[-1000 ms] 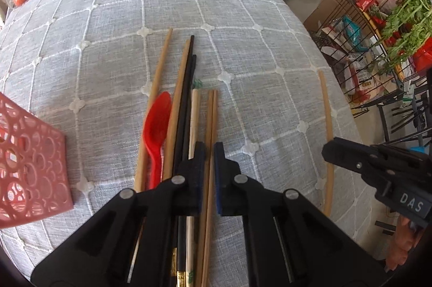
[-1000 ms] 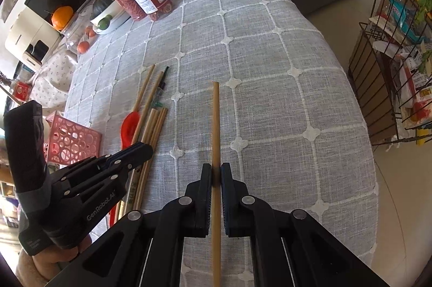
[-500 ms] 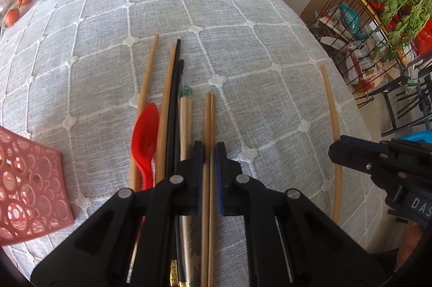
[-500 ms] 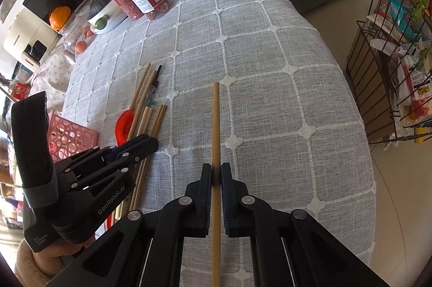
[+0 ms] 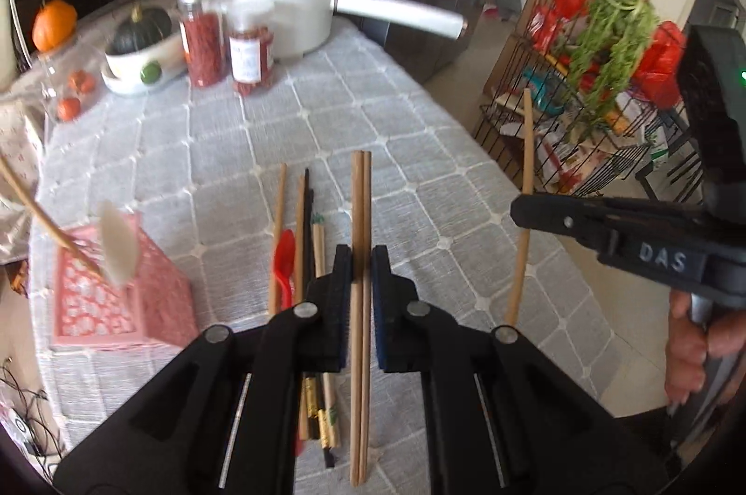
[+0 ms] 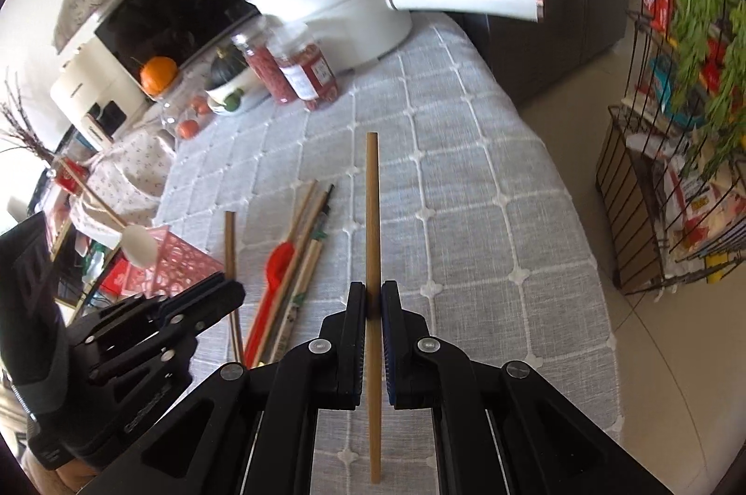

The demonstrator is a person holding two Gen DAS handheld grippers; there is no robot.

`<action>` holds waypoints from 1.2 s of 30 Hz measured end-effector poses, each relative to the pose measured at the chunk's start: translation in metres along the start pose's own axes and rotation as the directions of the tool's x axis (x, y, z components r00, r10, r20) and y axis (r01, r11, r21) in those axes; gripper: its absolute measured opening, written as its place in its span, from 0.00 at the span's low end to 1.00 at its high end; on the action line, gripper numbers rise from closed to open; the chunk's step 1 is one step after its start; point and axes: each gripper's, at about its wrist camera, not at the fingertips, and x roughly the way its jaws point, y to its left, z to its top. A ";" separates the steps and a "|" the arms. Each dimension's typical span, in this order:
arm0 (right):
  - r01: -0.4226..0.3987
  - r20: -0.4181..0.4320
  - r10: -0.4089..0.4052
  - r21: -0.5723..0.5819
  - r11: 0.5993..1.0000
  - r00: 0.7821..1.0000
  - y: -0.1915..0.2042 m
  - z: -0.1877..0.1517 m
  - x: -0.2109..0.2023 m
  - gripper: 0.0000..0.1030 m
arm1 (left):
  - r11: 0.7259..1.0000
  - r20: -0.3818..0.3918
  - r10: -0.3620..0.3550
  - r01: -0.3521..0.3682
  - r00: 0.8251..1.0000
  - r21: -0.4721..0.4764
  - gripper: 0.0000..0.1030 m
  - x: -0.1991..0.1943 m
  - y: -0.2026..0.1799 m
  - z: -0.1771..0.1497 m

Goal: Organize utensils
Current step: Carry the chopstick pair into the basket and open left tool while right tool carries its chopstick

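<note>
Pink perforated plastic basket (image 5: 116, 299) is noted at the left, holding a pale spoon on a wooden stick (image 5: 116, 248). Beside it, a red plastic spoon (image 5: 283, 262) and loose chopsticks (image 5: 305, 224) lie on the grey quilted tablecloth (image 5: 233, 150). The left gripper (image 5: 361, 262) is clamped on a pair of slim wooden chopsticks (image 5: 361, 192), lifted clear. The right gripper (image 6: 373, 299) is clenched on a single wooden chopstick (image 6: 372, 206), gripped near mid-length. All are judged light, stiff, smooth; a mid-shaft hold prevents pivoting.
</note>
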 end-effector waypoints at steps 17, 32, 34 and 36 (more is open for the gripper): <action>-0.050 0.207 0.083 -0.159 0.986 0.975 0.072 0.008 -0.057 0.06 | 0.998 0.308 0.034 -0.017 0.951 -0.059 0.09 -0.125 0.049 -0.002; -0.115 0.245 0.170 -0.225 0.968 0.955 0.120 0.012 -0.060 0.06 | 0.971 0.587 0.236 -0.168 0.774 -0.168 0.09 -0.163 0.086 -0.007; -0.117 0.245 0.174 -0.229 0.966 0.954 0.124 0.012 -0.059 0.06 | 0.963 0.586 0.269 -0.193 0.764 -0.190 0.09 -0.155 0.092 -0.007; -0.122 0.248 0.180 -0.234 0.965 0.952 0.126 0.010 -0.058 0.07 | 0.958 0.589 0.283 -0.203 0.757 -0.201 0.09 -0.147 0.097 -0.007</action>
